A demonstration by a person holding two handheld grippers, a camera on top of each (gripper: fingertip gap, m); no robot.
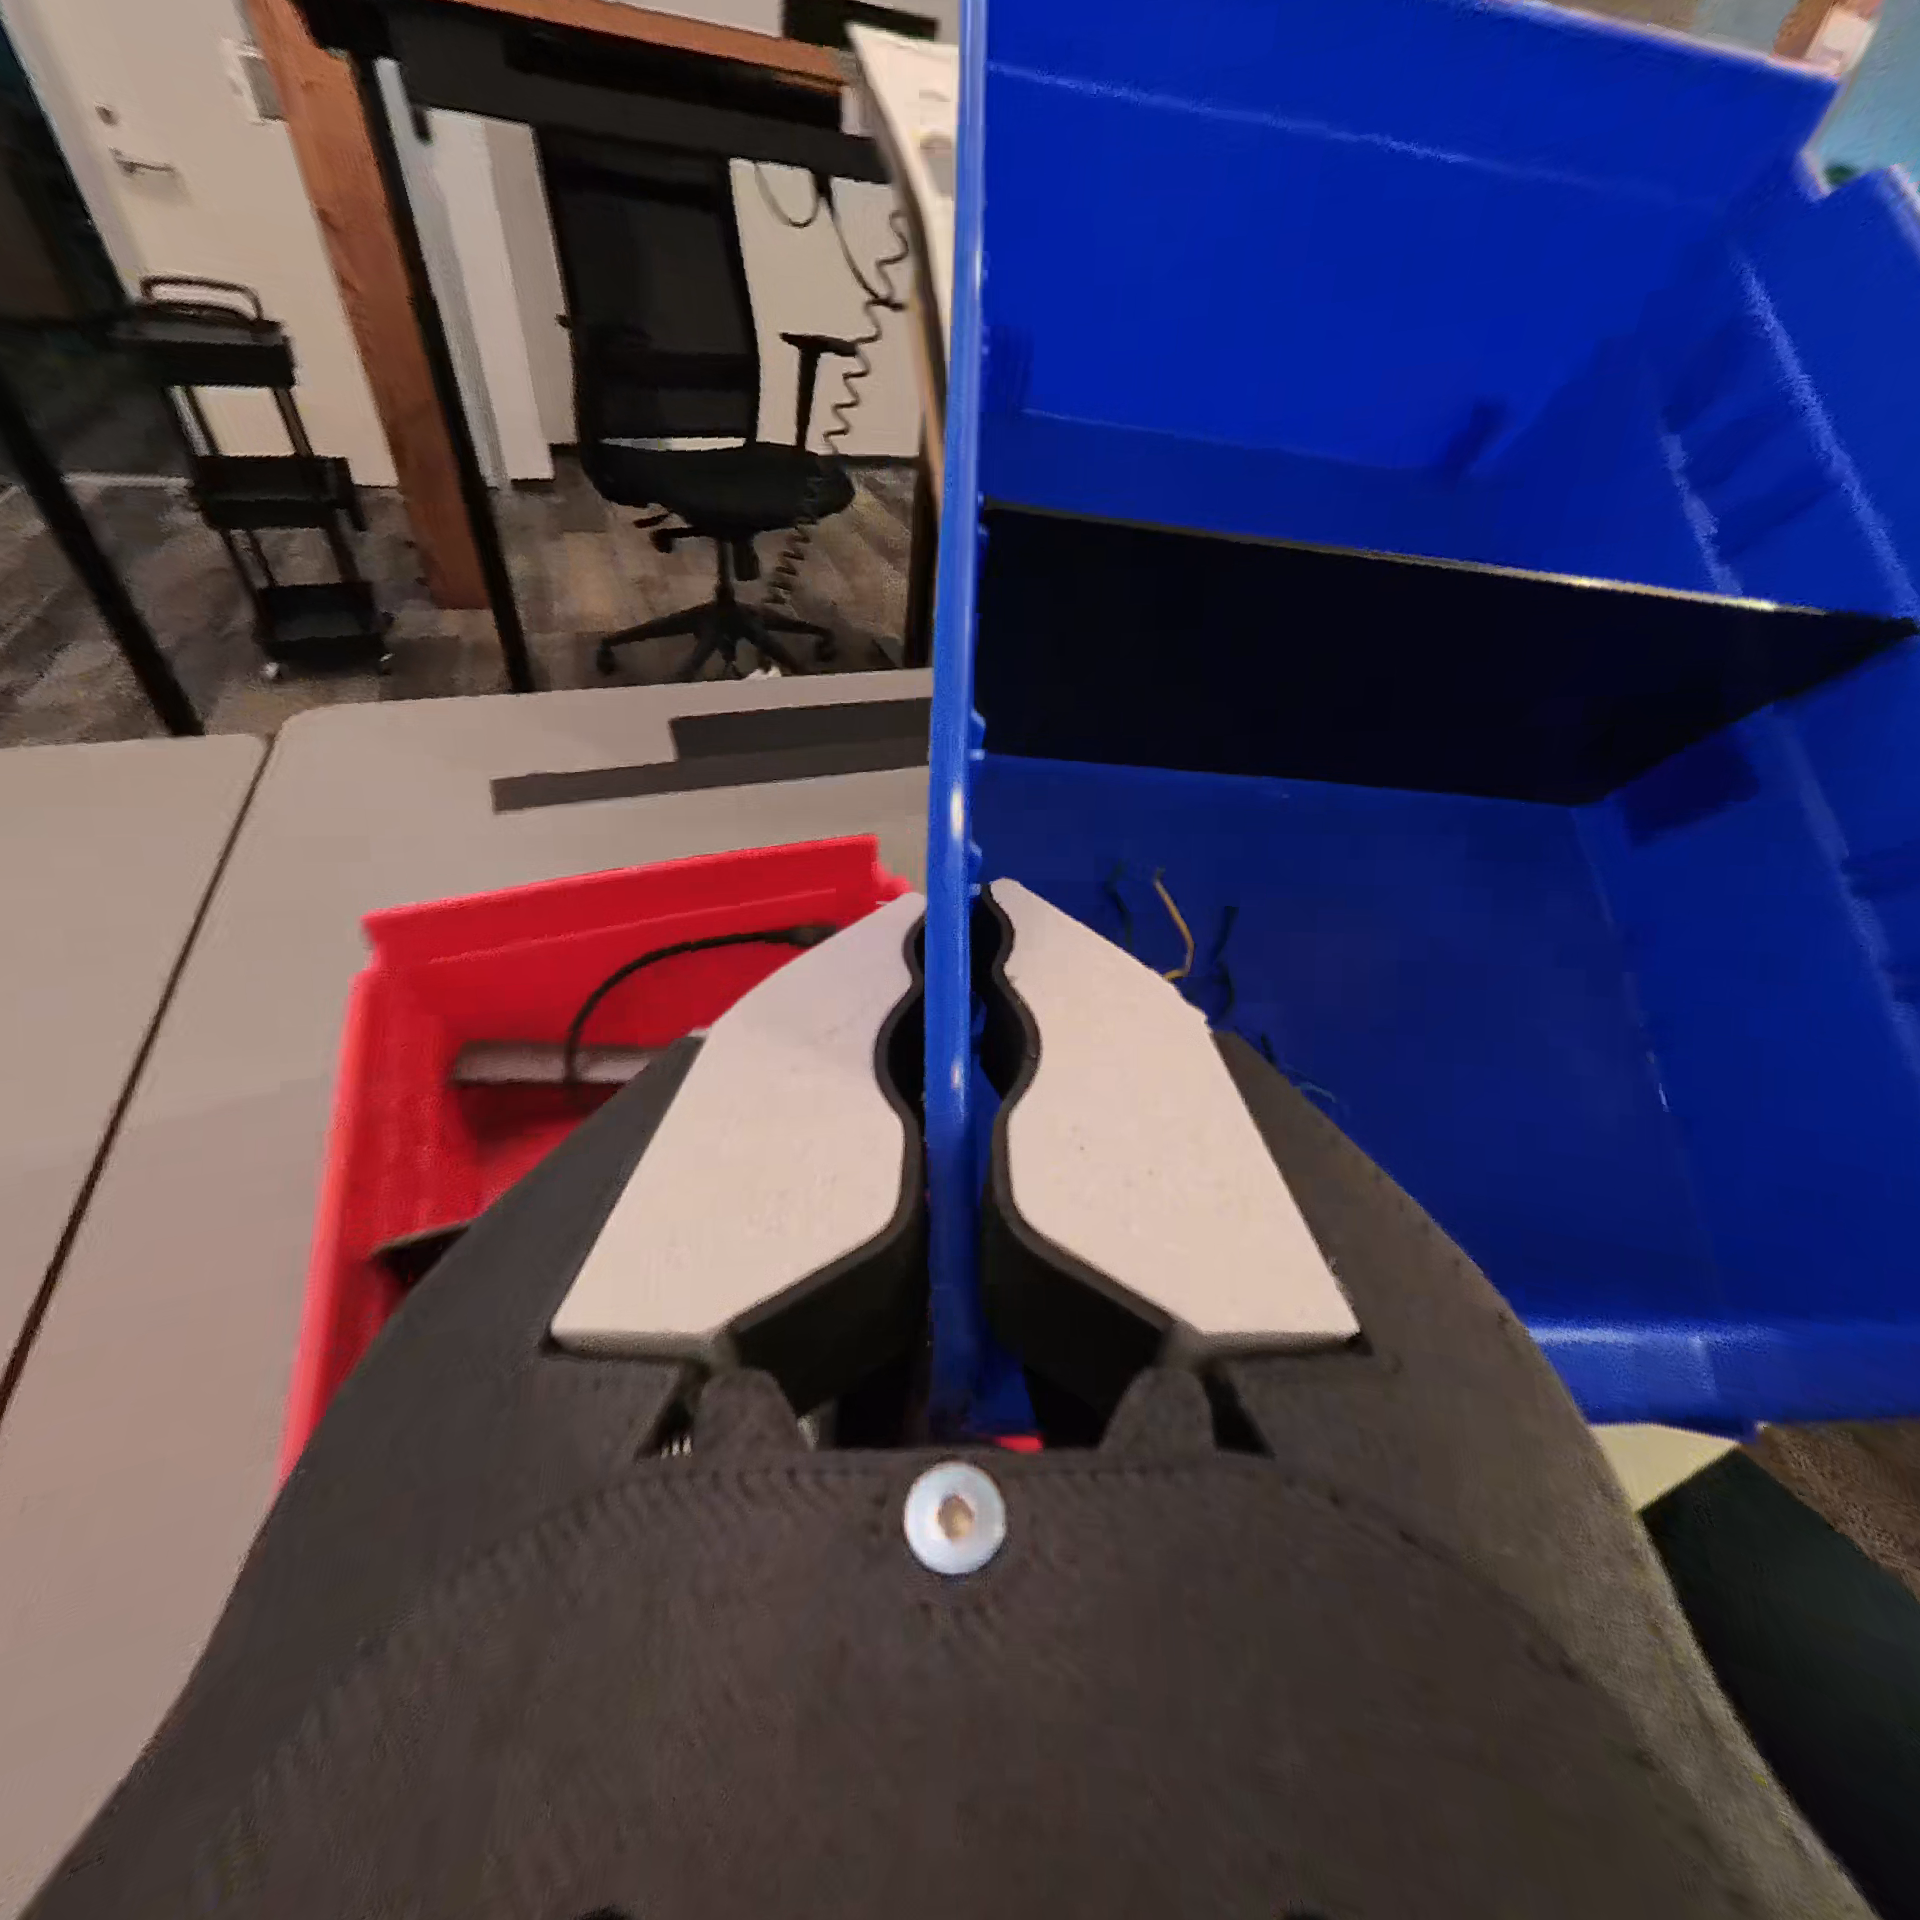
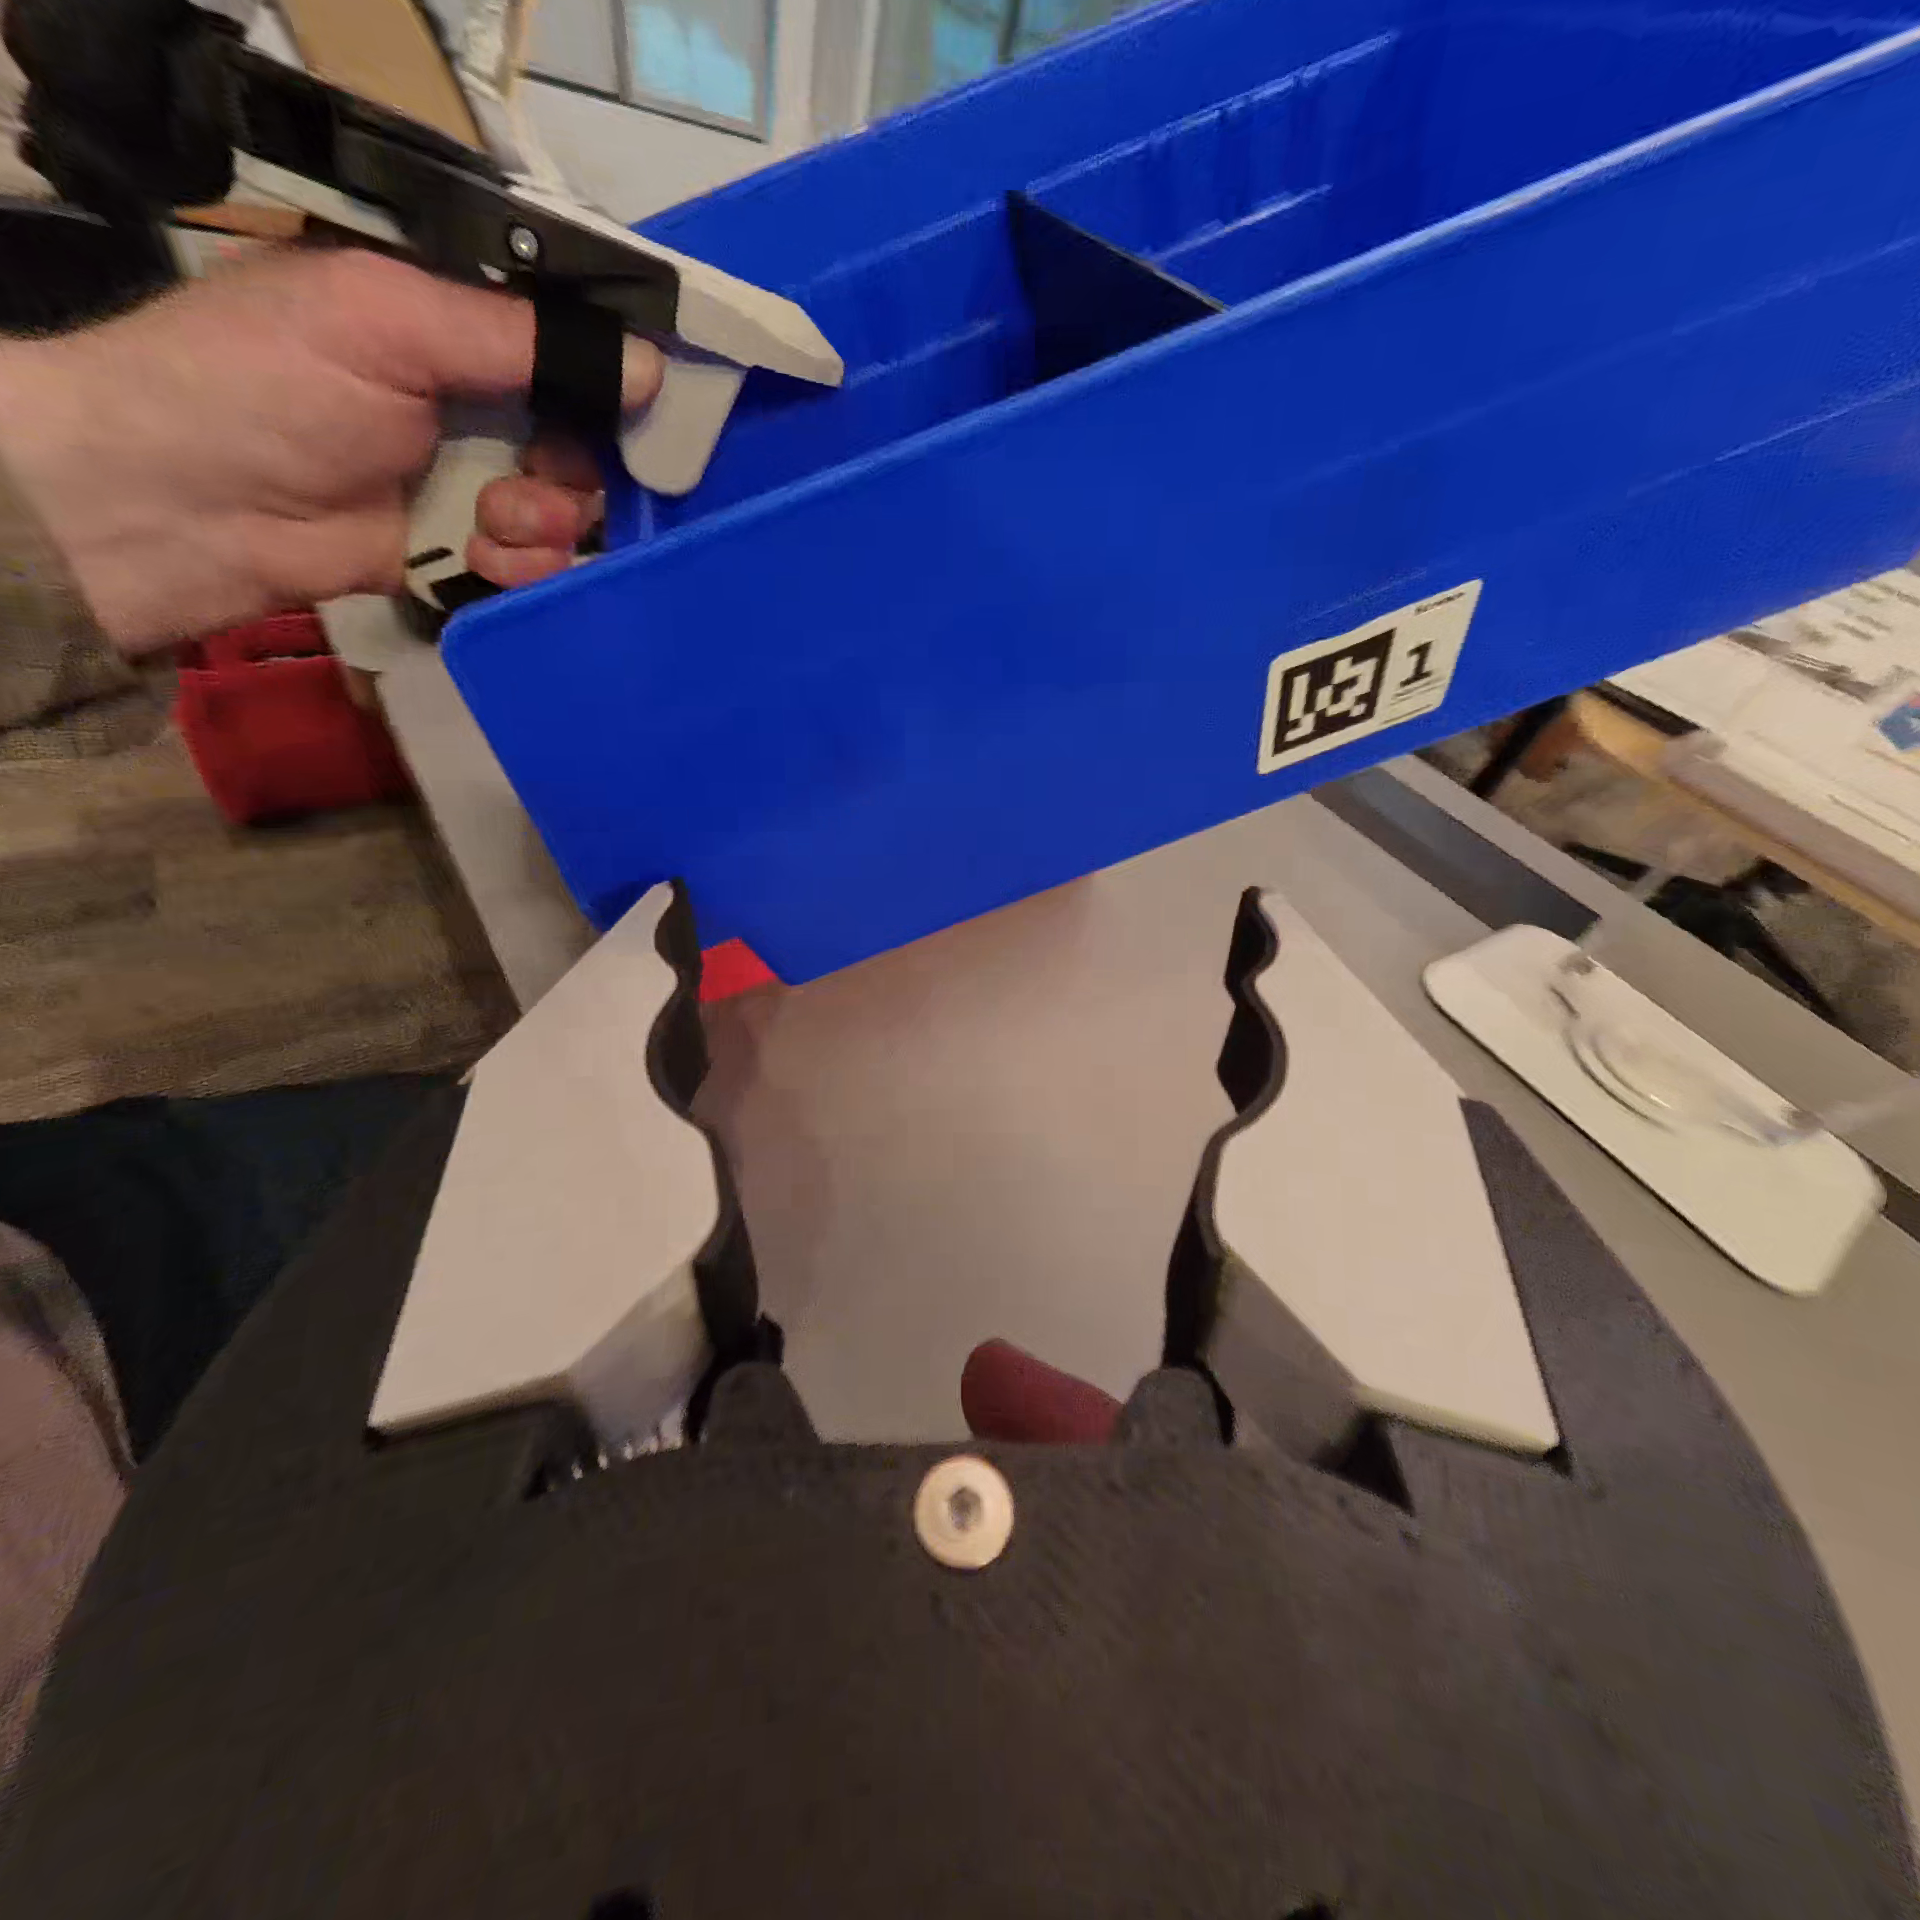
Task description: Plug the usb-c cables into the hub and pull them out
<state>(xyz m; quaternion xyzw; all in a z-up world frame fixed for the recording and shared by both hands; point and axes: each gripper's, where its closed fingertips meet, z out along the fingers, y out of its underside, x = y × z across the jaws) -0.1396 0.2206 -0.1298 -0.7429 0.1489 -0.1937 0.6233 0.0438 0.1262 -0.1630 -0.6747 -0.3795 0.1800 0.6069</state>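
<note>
Two tools are at work: the left tool [image 1: 954, 914] is clamped on the side wall of a blue bin [image 1: 1403, 1039], lifted and tilted off the counter [image 1: 260, 935]. Left of it and lower, a red tray [image 1: 416, 1039] holds the hub [image 1: 540, 1065] with its black cable [image 1: 665, 966]. The right tool [image 2: 961, 904] is spread wide, holding nothing, below the bin.

Blue bin [image 1: 1455, 312], black divider [image 1: 1351, 644], red tray [image 1: 416, 1039], black-and-white sticker [image 2: 1366, 681].
</note>
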